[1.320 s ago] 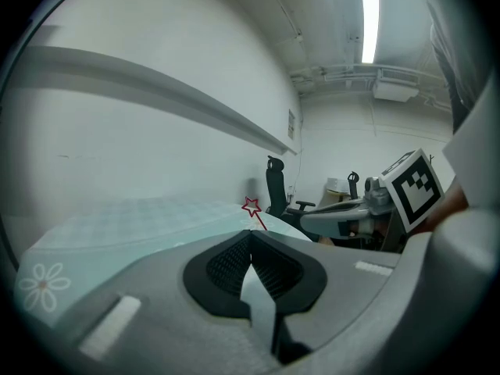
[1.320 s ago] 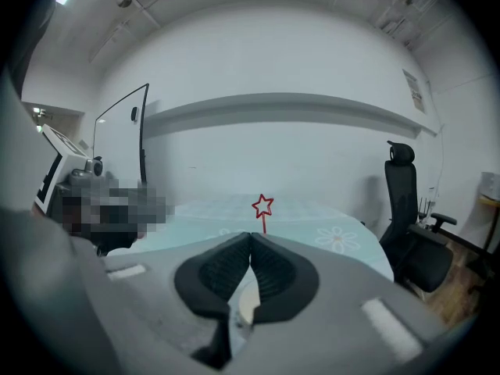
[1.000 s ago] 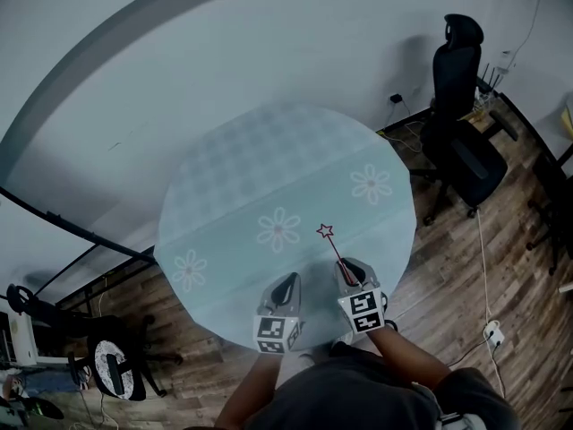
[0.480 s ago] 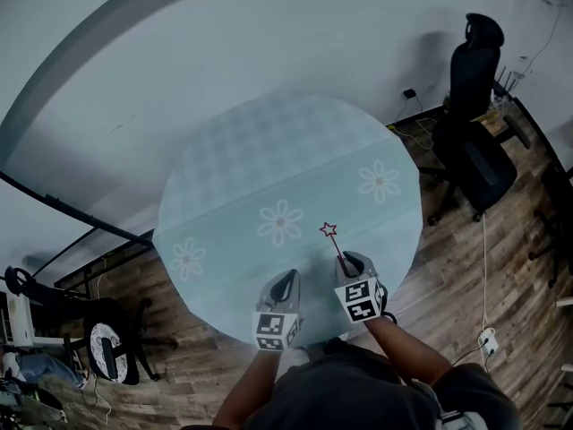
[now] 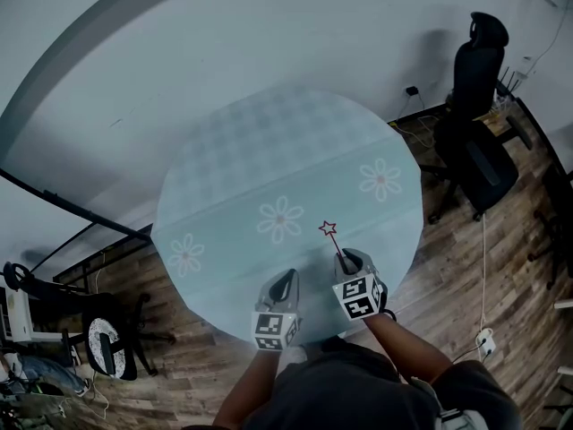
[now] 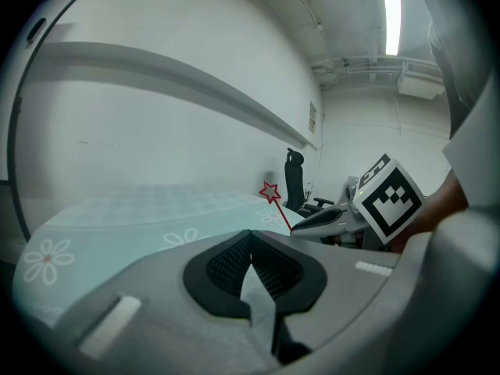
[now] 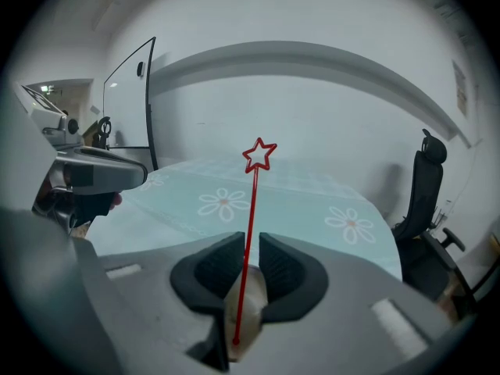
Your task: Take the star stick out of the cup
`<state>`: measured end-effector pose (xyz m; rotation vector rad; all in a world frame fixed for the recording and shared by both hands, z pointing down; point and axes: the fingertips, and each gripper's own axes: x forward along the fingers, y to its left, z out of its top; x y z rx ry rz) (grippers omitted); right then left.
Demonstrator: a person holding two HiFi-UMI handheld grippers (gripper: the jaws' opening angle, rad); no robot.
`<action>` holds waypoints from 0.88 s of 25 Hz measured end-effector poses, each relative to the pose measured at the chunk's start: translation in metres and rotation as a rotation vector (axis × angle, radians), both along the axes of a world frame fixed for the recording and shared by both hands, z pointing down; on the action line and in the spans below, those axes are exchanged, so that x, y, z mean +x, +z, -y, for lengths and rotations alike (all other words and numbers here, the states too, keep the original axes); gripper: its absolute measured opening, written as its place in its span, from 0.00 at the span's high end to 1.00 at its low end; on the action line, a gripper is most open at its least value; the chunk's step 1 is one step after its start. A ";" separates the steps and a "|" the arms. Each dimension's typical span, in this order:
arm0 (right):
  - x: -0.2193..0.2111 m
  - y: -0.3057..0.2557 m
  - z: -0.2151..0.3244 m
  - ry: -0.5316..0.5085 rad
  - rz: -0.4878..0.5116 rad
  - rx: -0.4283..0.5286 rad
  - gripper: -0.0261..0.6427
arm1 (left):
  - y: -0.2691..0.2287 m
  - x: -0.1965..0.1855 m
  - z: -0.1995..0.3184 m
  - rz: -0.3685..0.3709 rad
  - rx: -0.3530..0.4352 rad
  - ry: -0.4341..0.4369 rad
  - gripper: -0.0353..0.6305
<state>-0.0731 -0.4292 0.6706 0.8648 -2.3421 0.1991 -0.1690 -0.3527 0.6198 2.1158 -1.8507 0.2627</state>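
The star stick (image 5: 333,238) is a thin red rod with an outlined star at its tip. It stands up and away from my right gripper (image 5: 352,260), which is shut on its lower end above the table's near edge. In the right gripper view the star stick (image 7: 252,209) runs up between the jaws of the right gripper (image 7: 251,241). My left gripper (image 5: 286,280) hovers just to the left, shut with nothing in it. From the left gripper view I see its own jaws meet at the left gripper (image 6: 250,237), with the star stick (image 6: 271,192) beyond. No cup is in view.
The round table (image 5: 269,150) has a pale teal cloth with white flowers. A black office chair (image 5: 474,106) stands at the right on the wooden floor, with cables near it. A round stool (image 5: 103,348) sits at the lower left. A grey wall lies behind the table.
The head view has shifted a little. Both grippers stay near the table's front edge, the right one still holding the star stick, its star now slightly farther over the cloth.
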 end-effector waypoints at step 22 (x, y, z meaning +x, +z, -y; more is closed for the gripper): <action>0.008 -0.049 -0.014 0.133 0.072 0.123 0.93 | -0.022 -0.005 -0.031 -0.008 0.047 0.043 0.94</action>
